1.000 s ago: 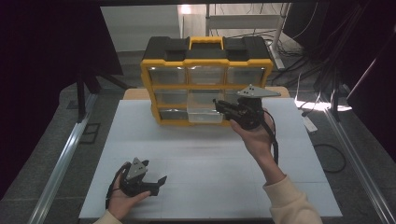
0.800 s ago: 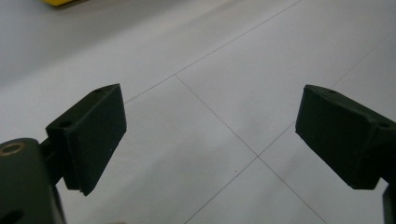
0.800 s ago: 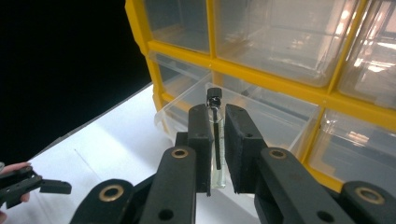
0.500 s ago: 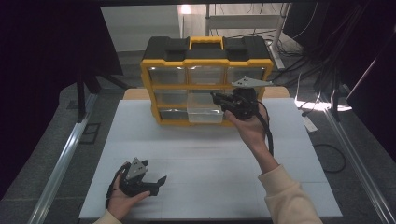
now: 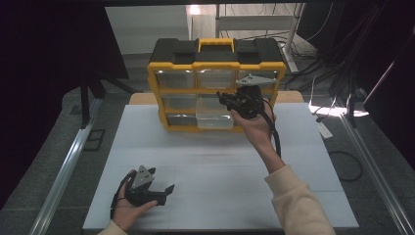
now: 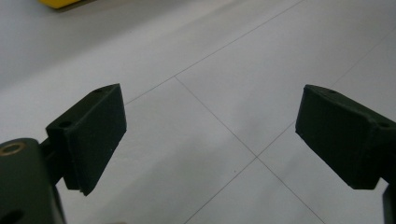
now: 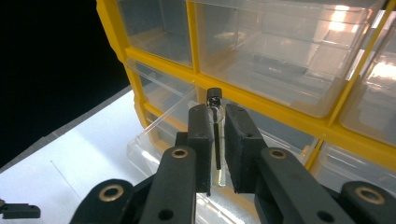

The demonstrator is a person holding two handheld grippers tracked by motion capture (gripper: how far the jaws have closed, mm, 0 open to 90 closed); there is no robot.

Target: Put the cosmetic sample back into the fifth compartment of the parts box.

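The right gripper (image 7: 217,140) pinched a small clear glass vial with a black cap (image 7: 215,122) before the yellow-framed organiser of clear plastic drawers (image 5: 215,88); the vial looked likely to slip. The left gripper (image 6: 210,140) rested open, near left.

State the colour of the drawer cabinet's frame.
Yellow frame, black top and clear drawers; the high view shows it best.

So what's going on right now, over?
Left gripper open, low over the table. Right gripper shut on a small clear vial, at the yellow drawer organizer. Nothing blocking.
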